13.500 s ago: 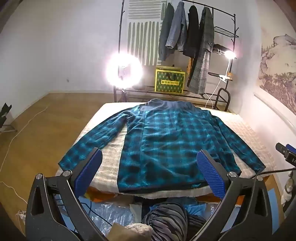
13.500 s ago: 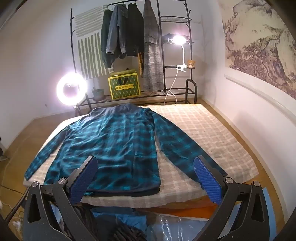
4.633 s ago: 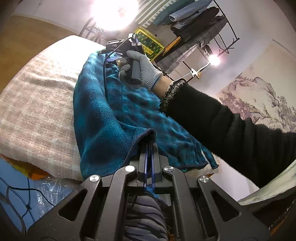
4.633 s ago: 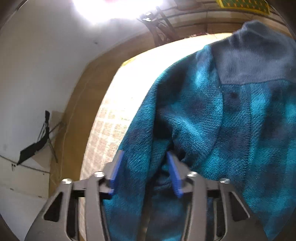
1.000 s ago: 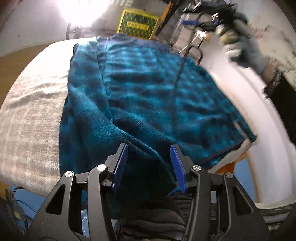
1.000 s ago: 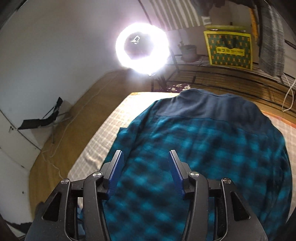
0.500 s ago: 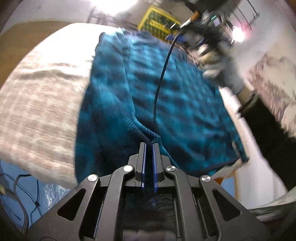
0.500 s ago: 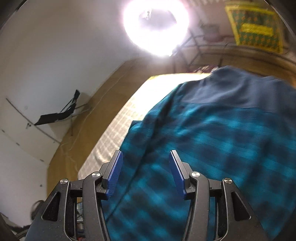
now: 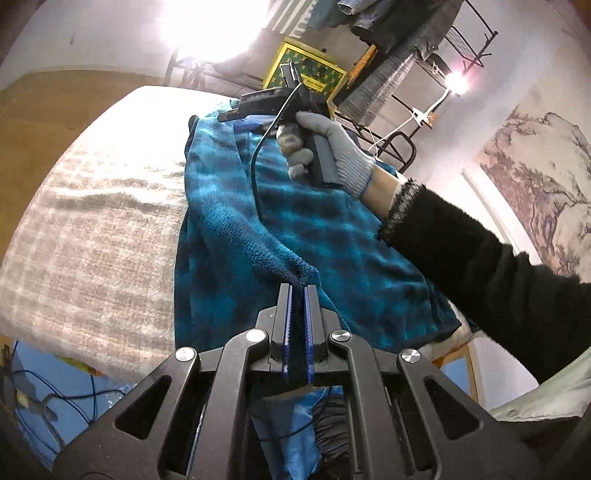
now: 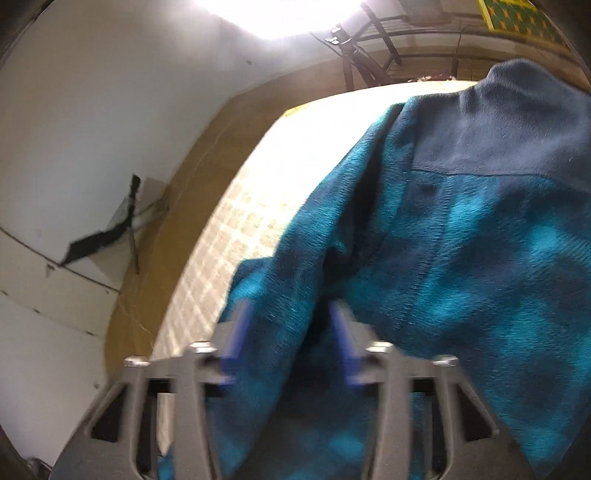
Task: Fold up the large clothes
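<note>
- The teal plaid fleece shirt [image 9: 280, 221] lies on a bed with a pale checked cover [image 9: 96, 229], its navy collar [image 10: 509, 122] toward the far end.
- The left gripper [image 9: 296, 291] is clamped on a pinched ridge of the shirt's near hem; its blue pads sit almost together with the fabric between them.
- The right gripper [image 10: 286, 314] is low over the shirt's left edge near the shoulder, a fold of fleece between its blurred fingers; its jaws have just been closing, and in the right wrist view they show still apart around the fold.
- In the left wrist view, a grey-gloved hand [image 9: 328, 151] with a black fuzzy sleeve [image 9: 480, 266] holds that right gripper's handle above the collar end.
- A bright ring light [image 9: 210, 29] and a yellow-green box [image 9: 306, 72] stand beyond the bed.
</note>
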Motion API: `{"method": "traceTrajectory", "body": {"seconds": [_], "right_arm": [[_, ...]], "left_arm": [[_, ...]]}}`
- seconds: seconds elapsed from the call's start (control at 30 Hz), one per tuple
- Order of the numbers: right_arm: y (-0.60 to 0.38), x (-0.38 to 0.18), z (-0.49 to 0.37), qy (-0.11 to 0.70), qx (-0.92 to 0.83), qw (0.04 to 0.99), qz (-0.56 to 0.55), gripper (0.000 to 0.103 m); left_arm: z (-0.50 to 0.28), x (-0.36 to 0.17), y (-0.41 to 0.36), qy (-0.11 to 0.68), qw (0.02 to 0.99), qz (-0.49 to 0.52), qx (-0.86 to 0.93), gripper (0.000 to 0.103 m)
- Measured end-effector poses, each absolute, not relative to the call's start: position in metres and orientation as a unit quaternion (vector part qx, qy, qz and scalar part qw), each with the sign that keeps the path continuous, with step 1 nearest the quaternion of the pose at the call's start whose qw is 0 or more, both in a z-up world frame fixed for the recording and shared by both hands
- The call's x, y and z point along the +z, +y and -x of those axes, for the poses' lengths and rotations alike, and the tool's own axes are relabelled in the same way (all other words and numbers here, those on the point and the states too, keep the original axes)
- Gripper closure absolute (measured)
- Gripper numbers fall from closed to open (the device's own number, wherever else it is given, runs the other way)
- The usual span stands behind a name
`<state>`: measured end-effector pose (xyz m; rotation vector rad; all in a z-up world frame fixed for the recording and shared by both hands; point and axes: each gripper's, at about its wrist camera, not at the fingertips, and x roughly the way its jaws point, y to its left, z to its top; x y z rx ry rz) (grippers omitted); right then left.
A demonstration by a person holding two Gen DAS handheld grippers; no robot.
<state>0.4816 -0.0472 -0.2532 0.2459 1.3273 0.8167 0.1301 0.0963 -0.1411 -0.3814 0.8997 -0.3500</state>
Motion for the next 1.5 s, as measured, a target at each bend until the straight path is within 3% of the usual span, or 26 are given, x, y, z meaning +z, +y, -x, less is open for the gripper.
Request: {"method": "traceTrajectory", "body": {"seconds": [0.3, 0.5, 0.67, 0.9, 1.03, 1.3, 1.5], "right_arm": [[-0.081, -0.188, -0.467, 0.549, 0.351, 0.757, -0.043, 0.101], [-0.137, -0.206, -0.474, 0.58, 0.263, 0.771, -0.001, 0.101], [-0.151, -0.211, -0.466, 0.602, 0.22, 0.767, 0.03, 0.093], [-0.184, -0.135, -0.41, 0.558, 0.283, 0.78, -0.011, 0.09], [-0.183, -0.091, -0.368, 0.534, 0.328, 0.779, -0.012, 0.072], [-0.188, -0.014, -0.288, 0.474, 0.399, 0.785, -0.016, 0.069], [-0.143, -0.038, -0.296, 0.488, 0.399, 0.776, 0.018, 0.065]], "left_arm": [[-0.121, -0.143, 0.082, 0.426, 0.863, 0.168, -0.213, 0.099], [-0.126, -0.17, 0.042, 0.455, 0.842, 0.141, -0.254, 0.099], [-0.122, -0.184, 0.021, 0.49, 0.824, 0.109, -0.263, 0.099], [-0.089, -0.17, 0.071, 0.459, 0.843, 0.167, -0.226, 0.071], [-0.084, -0.19, 0.103, 0.476, 0.834, 0.213, -0.177, 0.07], [-0.093, -0.223, 0.093, 0.506, 0.823, 0.205, -0.155, 0.069], [-0.1, -0.244, 0.092, 0.522, 0.812, 0.219, -0.144, 0.069]]}}
